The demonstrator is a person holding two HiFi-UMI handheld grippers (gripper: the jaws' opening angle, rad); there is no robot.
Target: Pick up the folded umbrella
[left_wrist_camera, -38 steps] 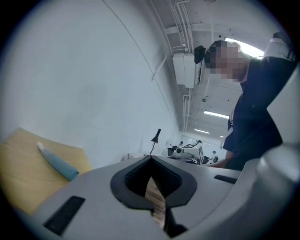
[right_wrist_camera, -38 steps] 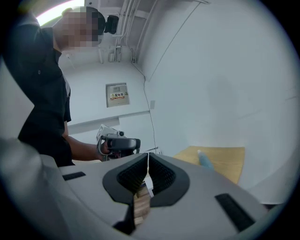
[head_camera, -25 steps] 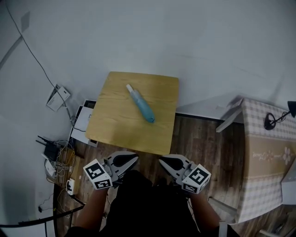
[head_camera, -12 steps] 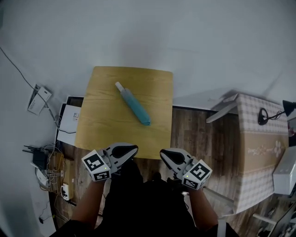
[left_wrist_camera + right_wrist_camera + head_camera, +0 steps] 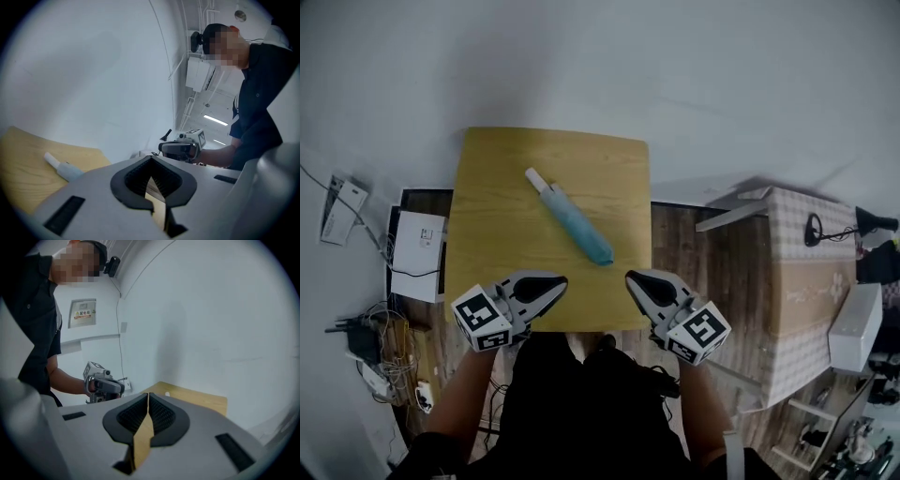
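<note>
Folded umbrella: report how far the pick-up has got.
Done: nothing yet. The folded umbrella lies untouched on the wooden table. In hand: the left gripper and right gripper are by the table's near edge, both shut and empty. Left: open a gripper, reach the umbrella, close on it, lift.

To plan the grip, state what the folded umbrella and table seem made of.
Folded umbrella: matte light-blue cloth with no glare, probably synthetic; its white handle looks like smooth plastic. Table: wood or wood-look laminate, judging by grain lines; low sheen.
</note>
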